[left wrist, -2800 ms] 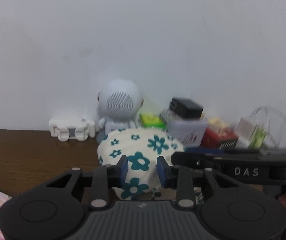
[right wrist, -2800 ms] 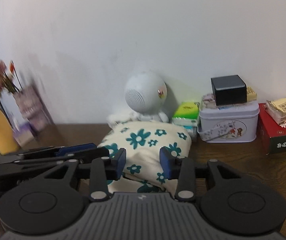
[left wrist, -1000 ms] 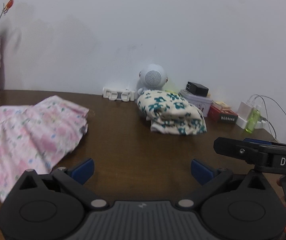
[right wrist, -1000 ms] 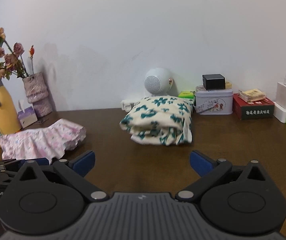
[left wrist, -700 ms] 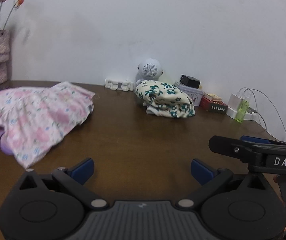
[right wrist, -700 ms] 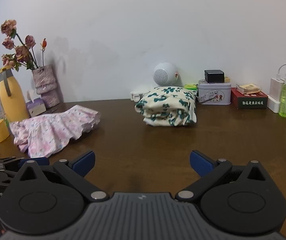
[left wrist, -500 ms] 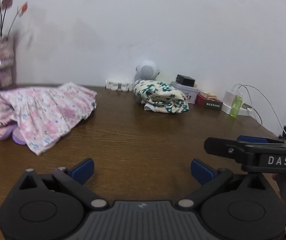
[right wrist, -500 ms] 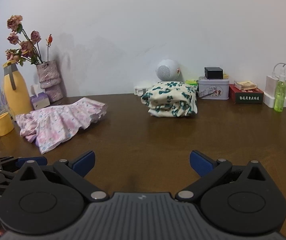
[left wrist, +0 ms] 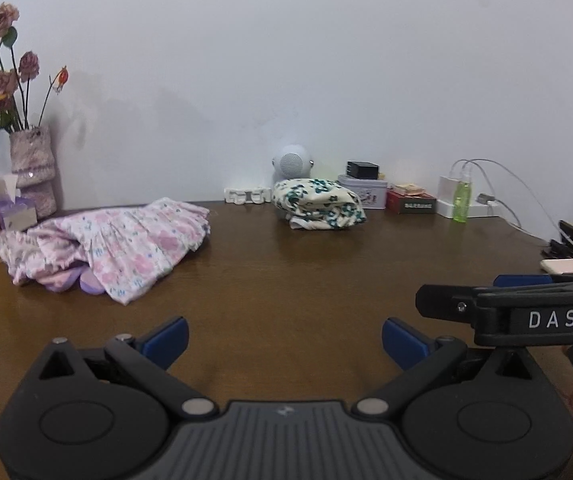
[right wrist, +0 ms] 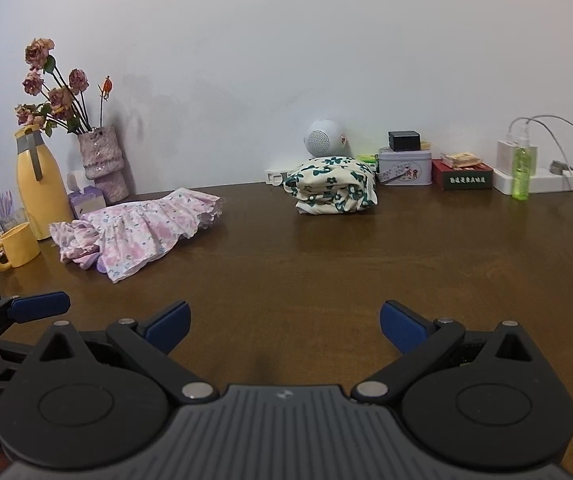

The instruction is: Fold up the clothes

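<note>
Clothes on brown table [right wrist: 326, 272]; both tongs spread wide, empty.
Cream garment [right wrist: 332, 189] with teal flowers: folded, at the back. Pink floral garment [right wrist: 146, 230]: rumpled, apparently unfolded, at the left. Left tongs [left wrist: 284, 338], right tongs [right wrist: 282, 322]: well apart from both.

A cream, teal-flowered garment [left wrist: 320, 203] lies folded at the back; a pink floral dress [left wrist: 126, 240] lies crumpled, left.

Glossy wooden table [right wrist: 326, 264]; soft floral cloth bundle [right wrist: 332, 190].
</note>
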Tool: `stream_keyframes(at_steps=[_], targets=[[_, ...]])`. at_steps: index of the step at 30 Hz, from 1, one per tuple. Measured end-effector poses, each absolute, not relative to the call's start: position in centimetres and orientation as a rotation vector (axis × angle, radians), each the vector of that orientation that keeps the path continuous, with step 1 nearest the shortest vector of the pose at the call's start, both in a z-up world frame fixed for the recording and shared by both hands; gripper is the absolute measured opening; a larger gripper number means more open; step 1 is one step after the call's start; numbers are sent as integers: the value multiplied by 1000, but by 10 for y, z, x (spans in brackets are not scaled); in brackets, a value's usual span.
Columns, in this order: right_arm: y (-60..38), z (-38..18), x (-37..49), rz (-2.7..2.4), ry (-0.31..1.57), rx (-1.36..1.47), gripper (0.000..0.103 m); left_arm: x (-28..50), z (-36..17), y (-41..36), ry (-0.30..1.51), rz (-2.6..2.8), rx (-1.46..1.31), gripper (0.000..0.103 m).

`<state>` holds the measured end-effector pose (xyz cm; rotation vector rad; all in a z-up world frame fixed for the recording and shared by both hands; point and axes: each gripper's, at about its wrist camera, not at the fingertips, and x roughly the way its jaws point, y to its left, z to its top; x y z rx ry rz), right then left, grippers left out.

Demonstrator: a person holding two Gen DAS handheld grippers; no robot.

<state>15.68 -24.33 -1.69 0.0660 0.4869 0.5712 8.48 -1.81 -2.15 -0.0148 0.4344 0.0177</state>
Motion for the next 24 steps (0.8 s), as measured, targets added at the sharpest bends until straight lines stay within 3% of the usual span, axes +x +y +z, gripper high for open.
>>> stream_keyframes(at_steps=[24], targets=[[-263, -28, 93, 562, 451, 44, 103, 23, -35, -28, 428, 57, -24, 103]])
